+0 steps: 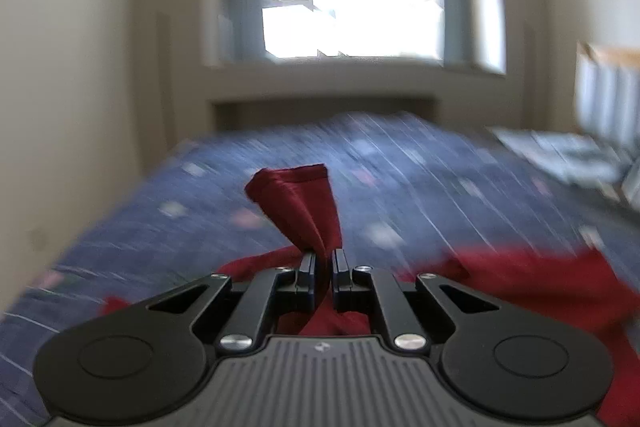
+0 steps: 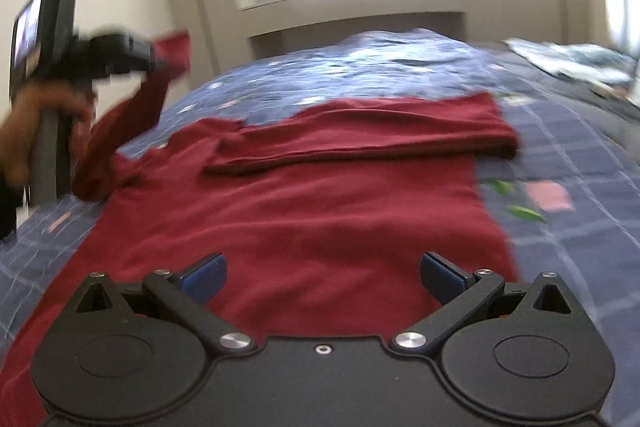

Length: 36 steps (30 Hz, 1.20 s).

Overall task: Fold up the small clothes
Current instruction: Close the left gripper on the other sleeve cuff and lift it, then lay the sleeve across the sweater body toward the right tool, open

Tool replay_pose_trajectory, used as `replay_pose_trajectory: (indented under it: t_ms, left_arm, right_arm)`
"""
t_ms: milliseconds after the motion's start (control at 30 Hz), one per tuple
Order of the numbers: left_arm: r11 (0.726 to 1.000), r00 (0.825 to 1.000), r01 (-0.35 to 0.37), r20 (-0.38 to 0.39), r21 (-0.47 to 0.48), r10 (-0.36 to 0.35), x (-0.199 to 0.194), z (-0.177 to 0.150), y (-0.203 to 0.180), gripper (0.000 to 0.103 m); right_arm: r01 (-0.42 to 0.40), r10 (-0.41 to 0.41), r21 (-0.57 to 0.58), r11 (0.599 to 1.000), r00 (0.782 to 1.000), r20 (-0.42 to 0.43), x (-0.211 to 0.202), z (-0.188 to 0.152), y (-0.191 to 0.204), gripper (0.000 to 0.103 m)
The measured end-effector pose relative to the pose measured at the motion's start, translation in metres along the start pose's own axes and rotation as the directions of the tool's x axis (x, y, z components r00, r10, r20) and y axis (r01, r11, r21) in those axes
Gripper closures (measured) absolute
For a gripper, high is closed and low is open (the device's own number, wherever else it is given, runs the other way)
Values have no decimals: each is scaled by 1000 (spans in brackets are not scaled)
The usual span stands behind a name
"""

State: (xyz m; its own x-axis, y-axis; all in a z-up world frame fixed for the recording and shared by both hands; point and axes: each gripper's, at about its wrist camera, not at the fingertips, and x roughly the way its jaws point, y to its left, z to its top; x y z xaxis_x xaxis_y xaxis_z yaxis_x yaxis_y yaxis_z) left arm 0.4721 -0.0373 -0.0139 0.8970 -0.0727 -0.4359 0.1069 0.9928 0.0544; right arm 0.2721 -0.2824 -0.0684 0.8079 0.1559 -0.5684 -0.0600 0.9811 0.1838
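Right gripper hovers, fingers spread wide, over red shirt on bed. Left gripper pinches sleeve w/ thin bite above bed; could slip.

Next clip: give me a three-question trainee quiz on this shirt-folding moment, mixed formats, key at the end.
1. True or false: the right gripper is shut on the red shirt.
2. Which gripper holds the lifted sleeve?
3. The other sleeve is: A) hanging off the bed, B) folded across the shirt, C) held in the fingers.

Key: 1 false, it is open above the shirt on the blue bedspread; 2 the left gripper; 3 B.
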Motion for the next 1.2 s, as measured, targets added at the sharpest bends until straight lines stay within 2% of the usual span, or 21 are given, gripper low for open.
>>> replay_pose_trajectory:
  t_ms: [100, 167, 233, 300, 433, 500, 600, 767, 900, 1033, 1167, 1200]
  left_arm:
    - [997, 993, 63, -102, 50, -58, 7, -21, -33, 94]
    - [995, 985, 98, -148, 36, -92, -4, -40, -48, 93]
    - [990, 973, 139, -185, -1, -137, -8, -51, -49, 82]
    - [987, 966, 155, -203, -41, -160, -15, -58, -40, 50]
    - [980, 957, 179, -215, -91, -195, -30, -58, -25, 31]
    - [978, 955, 179, -220, -106, -199, -36, -56, -15, 14]
    - [980, 961, 162, -208, -114, -183, -52, -55, 3, 3]
    - [988, 972, 69, -213, -142, -98, -82, -60, 54, 0]
    - [976, 974, -20, -223, -216, -29, -90, -65, 102, 0]
    - [941, 972, -120, -232, -315, 46, -85, -68, 155, 0]
    - [896, 975, -146, -213, -418, 59, -79, -72, 195, 0]
    - [890, 976, -147, -212, -433, 58, -76, -74, 200, 0]
  right_arm:
    - [58, -58, 11, 998, 998, -8, -12, -6, -19, 1]
    - [92, -92, 7, 996, 996, -11, -19, -11, -27, 1]
    - [115, -115, 14, 993, 993, -14, -23, -15, -33, 1]
    - [114, -114, 32, 993, 993, -9, -28, -20, -39, 1]
    - [120, -120, 27, 992, 993, -5, -26, -24, -37, 1]
    - [125, -125, 12, 992, 992, -10, -23, -24, -33, 1]
    - [111, -110, 2, 994, 994, -20, -21, -19, -28, 1]
    - [26, -26, -10, 1000, 1000, -13, -11, 4, -18, 1]
    - [-88, 87, -31, 996, 996, -36, 23, 41, -4, 1]
    - [-188, 185, -54, 981, 981, -59, 67, 80, 23, 1]
    - [-239, 232, -85, 967, 969, -82, 117, 112, 54, 4]
    - [-235, 227, -90, 968, 970, -92, 132, 119, 61, 9]
